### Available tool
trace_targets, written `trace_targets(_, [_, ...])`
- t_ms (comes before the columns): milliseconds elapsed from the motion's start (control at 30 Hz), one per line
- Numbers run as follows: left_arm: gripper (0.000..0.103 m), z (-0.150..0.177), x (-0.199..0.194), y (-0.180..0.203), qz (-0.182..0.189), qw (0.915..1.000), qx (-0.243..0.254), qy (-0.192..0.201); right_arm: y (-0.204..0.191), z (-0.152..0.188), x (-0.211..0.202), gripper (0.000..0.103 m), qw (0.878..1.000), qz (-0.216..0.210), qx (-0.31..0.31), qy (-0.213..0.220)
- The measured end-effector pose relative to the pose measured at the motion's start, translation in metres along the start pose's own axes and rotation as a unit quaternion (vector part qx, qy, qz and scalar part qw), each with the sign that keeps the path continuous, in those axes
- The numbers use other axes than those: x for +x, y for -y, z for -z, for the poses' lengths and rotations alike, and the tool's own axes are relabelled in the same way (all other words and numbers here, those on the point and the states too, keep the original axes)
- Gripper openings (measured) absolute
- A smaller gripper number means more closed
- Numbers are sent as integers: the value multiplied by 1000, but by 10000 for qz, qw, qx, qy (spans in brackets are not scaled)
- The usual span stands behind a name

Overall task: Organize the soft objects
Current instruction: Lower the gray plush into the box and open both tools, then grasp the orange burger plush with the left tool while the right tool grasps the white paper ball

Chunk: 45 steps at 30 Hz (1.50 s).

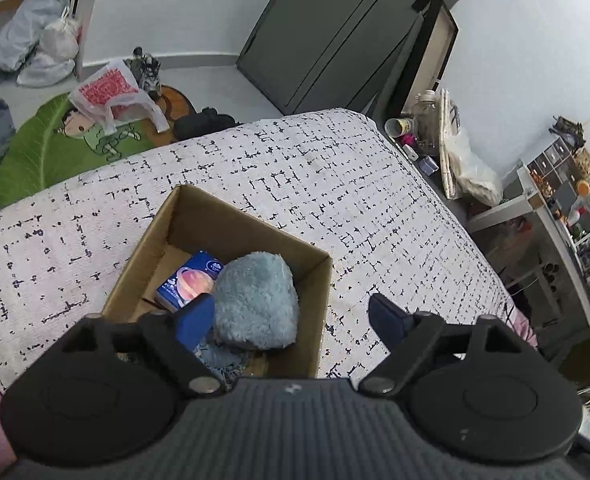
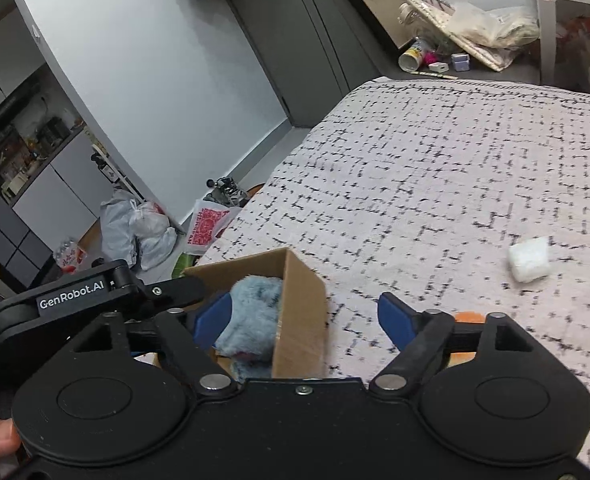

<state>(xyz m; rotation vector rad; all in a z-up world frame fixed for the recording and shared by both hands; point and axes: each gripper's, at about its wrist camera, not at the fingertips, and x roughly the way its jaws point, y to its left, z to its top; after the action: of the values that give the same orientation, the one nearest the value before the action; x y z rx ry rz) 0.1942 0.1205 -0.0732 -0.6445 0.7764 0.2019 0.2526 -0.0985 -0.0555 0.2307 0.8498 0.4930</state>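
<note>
Two claws over a bed with a white, black-flecked cover. Left claw spread wide, holding nothing, above the open cardboard box on the bed; one blue finger above the box interior, the other above the cover just past the box's right wall. Inside the box: a fluffy blue plush against the right wall, a blue packet with a pinkish round print just beside it on the left. Right claw likewise spread and empty, straddling the near corner of the box. Well apart to the right on the cover, a small white soft block. Partly hidden behind the right claw's finger, something orange, too covered to identify.
</note>
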Motion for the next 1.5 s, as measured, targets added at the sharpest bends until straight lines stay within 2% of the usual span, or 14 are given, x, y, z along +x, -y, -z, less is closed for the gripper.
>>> trace_targets(200, [85,9,1,19,-122,9992,370,82,19,-9,-16,93,9999,90,-77,-37])
trace_targets(367, [85,15,3,31,-254,9981,543,171,39,-20,-24,95,9999,86,-101,0])
trace_targets(500, [85,19,7,51,-195,9952,948,143,67,-21,-26,95,9995,17,262,152])
trace_targets(700, [85,28,19,78,-144,9926,1203,36,103,-17,-20,95,9971,18,754,128])
trace_targets(833, [85,38,27,101,-19,9876,1570,-51,125,-19,-22,95,9949,28,985,213])
trace_targets(1067, [85,44,51,138,-137,9760,2122,-467,156,-12,-12,95,9911,125,1302,258])
trace_targets(1167, [85,44,67,146,-316,9742,2135,-657,166,-13,-6,95,9902,171,1364,233])
trace_targets(1300, [85,51,85,147,-366,9760,1959,-882,177,-14,-1,95,9899,198,1391,208])
trace_targets(1500, [85,63,106,146,-335,9758,1932,-962,187,-11,11,95,9891,205,1458,31])
